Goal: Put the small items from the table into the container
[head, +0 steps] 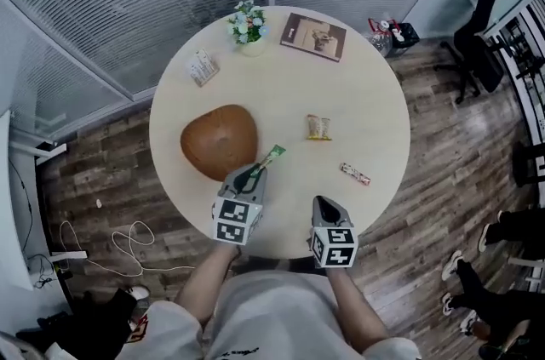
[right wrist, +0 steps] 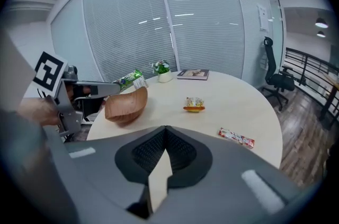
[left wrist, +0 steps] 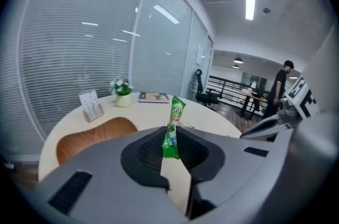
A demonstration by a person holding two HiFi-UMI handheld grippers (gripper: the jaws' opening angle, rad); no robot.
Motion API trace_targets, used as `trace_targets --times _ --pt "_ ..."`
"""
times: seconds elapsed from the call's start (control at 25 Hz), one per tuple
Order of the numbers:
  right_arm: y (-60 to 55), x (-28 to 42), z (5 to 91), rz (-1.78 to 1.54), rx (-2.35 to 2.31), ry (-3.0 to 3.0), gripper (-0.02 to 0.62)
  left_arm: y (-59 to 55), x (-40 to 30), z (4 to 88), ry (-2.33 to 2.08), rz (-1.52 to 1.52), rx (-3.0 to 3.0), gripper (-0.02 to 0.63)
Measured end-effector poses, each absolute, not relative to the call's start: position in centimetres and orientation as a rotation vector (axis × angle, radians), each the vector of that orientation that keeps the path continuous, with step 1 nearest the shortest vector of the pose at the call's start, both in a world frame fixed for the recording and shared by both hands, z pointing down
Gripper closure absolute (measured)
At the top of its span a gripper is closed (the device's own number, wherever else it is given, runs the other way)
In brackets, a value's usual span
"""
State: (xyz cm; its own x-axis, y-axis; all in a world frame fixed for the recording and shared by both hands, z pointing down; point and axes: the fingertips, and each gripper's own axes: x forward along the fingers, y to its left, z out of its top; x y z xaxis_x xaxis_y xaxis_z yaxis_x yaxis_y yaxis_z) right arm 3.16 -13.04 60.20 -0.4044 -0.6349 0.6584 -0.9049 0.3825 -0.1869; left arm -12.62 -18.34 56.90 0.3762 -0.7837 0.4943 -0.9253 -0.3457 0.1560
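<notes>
Two items on the table (head: 281, 77): a yellow packet (head: 318, 127) and a red bar (head: 355, 173) – both are seen ahead of the right gripper (head: 324, 203), well apart from it.
Left gripper (head: 254, 173): pressed together on the lower end of a green packet (head: 271, 156), which is held clear of the table.
Packet's long axis: carried outward past the fingertips, tilted up and a little to the right.
Bowl (head: 218, 141): found just ahead and to the left of the left fingertips – the release is judged to call for a short swing leftward over its rim.
Right gripper's state: closed, with nothing gripped.
Nearer hand for the bar: the right one, by judgement.
</notes>
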Motion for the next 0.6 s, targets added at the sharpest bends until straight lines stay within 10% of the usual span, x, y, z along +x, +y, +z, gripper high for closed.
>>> trace_targets --times 0.6 --pt "-13.6 -1.3 59.4 0.674 1.205 -2.200 0.595 -21.8 -28.7 65.9 -1.680 0.648 1.754 0.539"
